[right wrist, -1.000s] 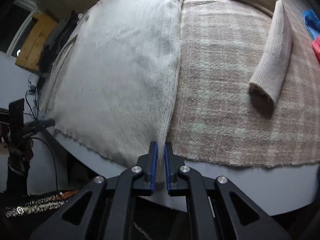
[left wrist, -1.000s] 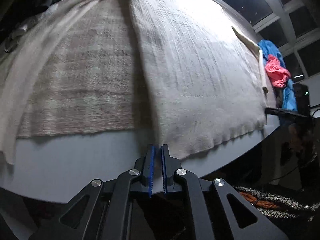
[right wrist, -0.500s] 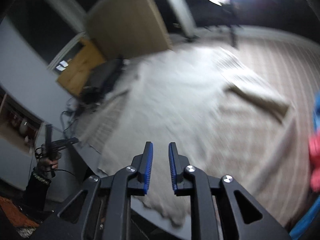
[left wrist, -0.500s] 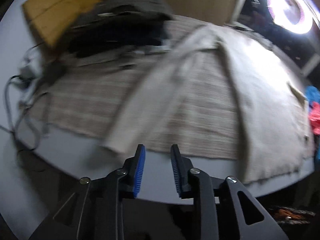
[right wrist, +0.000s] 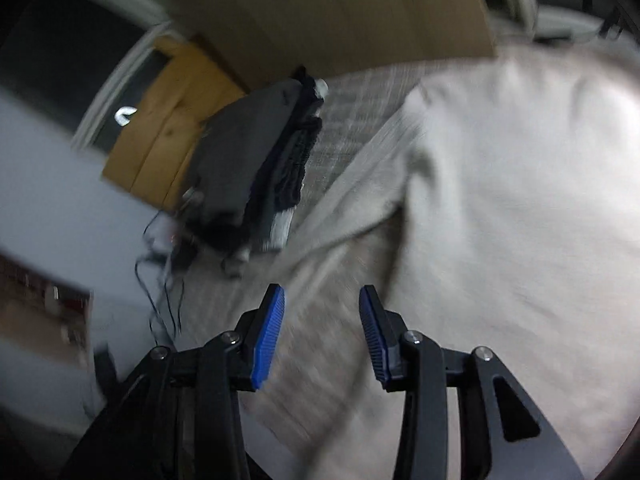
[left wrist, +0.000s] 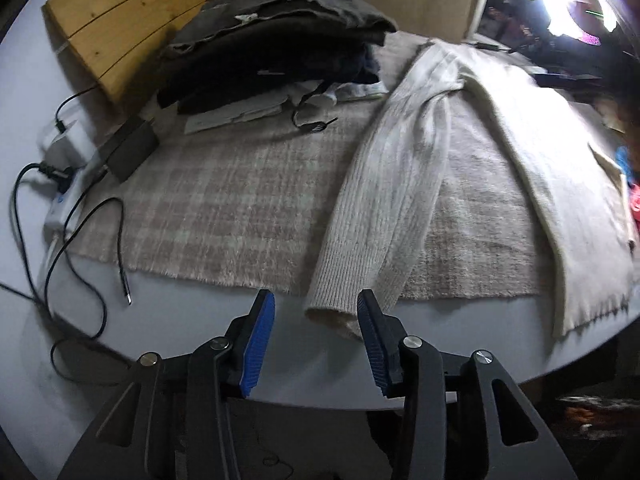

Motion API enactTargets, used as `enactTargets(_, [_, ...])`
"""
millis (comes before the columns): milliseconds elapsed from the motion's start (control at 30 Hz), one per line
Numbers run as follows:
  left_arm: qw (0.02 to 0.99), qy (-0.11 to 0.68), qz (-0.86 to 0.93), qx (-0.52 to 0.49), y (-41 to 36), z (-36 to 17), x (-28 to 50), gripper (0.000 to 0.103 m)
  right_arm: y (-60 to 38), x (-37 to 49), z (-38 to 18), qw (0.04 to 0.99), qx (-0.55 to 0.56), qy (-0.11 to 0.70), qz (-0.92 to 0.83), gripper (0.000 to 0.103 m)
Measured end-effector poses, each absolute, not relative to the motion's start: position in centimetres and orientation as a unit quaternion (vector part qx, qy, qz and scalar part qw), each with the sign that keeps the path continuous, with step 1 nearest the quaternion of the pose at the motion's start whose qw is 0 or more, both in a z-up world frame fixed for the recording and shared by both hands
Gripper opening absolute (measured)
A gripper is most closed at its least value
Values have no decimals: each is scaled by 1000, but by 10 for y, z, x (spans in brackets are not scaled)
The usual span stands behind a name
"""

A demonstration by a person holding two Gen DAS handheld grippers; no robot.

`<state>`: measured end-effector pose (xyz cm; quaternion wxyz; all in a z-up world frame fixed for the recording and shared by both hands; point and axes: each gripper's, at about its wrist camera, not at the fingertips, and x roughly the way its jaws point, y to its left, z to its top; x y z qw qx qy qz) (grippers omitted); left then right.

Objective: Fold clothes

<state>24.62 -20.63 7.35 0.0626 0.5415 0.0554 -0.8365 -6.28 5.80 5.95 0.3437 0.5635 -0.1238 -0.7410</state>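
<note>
Nearest the left wrist camera, the left gripper (left wrist: 316, 320) is hanging over the bare edge of the table (left wrist: 192, 320) with its jaws opening and nothing pinched between the blue pads, though the ribbed cuff (left wrist: 340, 300) of the cream sweater's sleeve (left wrist: 392, 184) is lying just beyond, partly in the gap and touching neither pad as far as can be seen. The right gripper (right wrist: 322, 312) is likewise opening and carrying nothing, hovering over blurred cloth. Past the cuff, the sleeve is running away across the plaid blanket (left wrist: 224, 204) to the shoulder, and the body of the cream sweater (left wrist: 560, 168) is spreading flat to the right, its hem hanging off the table edge. Farther back a stack of dark folded clothes (left wrist: 280, 52) is sitting near the wooden board (left wrist: 128, 20), with a power strip and cables (left wrist: 64, 184) trailing on the left. The knit is looking soft, limp and fairly light, likely to sag and stretch where lifted and to cling a little to the fuzzy blanket, so the thick ribbed cuff is seeming the firmest place to pinch, with the second grip probably best taken near the shoulder seam
</note>
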Motion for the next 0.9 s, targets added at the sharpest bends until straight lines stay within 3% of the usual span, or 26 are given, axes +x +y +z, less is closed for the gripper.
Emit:
enactTargets(133, [22,60,-839,540,-213,74,252,42,12,-88,24,290,589,-94,-748,39])
enactTargets(367, [-9,61,-829,556,-216,56,251,43,-1,-107,-9,249,625,-135,-727,38])
enactTargets(433, [-15,62,-829,556,-215,52,249,43,-1,-108,-9,242,626,-141,-728,28])
enactTargets(467, [-18,62,-829,555,-214,50,248,43,0,-108,-8,242,624,-146,-728,17])
enactTargets(567, [-30,73,-832,550,-209,48,245,43,3,-108,-2,247,618,-160,-730,10])
enactTargets(900, [-19,67,-856,512,-205,72,258,41,8,-110,18,254,608,-170,-733,8])
